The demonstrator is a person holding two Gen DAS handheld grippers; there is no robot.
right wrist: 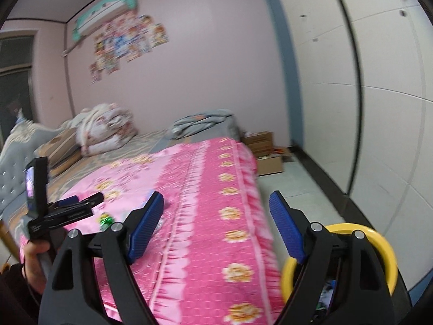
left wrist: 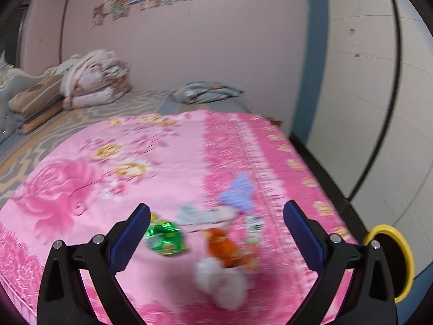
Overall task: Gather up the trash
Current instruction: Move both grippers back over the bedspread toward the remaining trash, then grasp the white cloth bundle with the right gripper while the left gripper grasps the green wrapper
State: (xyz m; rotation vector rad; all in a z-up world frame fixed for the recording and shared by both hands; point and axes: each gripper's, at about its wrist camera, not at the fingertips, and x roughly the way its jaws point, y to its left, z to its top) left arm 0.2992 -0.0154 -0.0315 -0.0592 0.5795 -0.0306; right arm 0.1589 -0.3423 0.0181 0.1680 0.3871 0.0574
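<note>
We hold both tongs over a bed covered by a pink floral quilt [left wrist: 167, 146] with a stitched, ribbed texture. Our left tongs [left wrist: 216, 233] are spread wide with nothing between the ridged blue pads [left wrist: 130, 239]. Beyond them, near the quilt's right edge, the trash lies in a loose cluster: a crinkled green foil wrapper [left wrist: 166, 237], an orange wrapper [left wrist: 224, 246], a fluffy white wad [left wrist: 222, 284], a pale grey crumpled scrap [left wrist: 200, 215] and a soft lilac piece [left wrist: 239, 192], all blurred. Our right tongs [right wrist: 216, 227] are spread too and empty, hanging over the quilt's right edge. Past that edge stands a bin with a round yellow rim [right wrist: 379, 246] on the tiled floor. At the bed's far end lie folded bedding [left wrist: 92, 81] and a pillow [left wrist: 208, 92]; cardboard boxes [right wrist: 262, 146] sit by the far corner.
</note>
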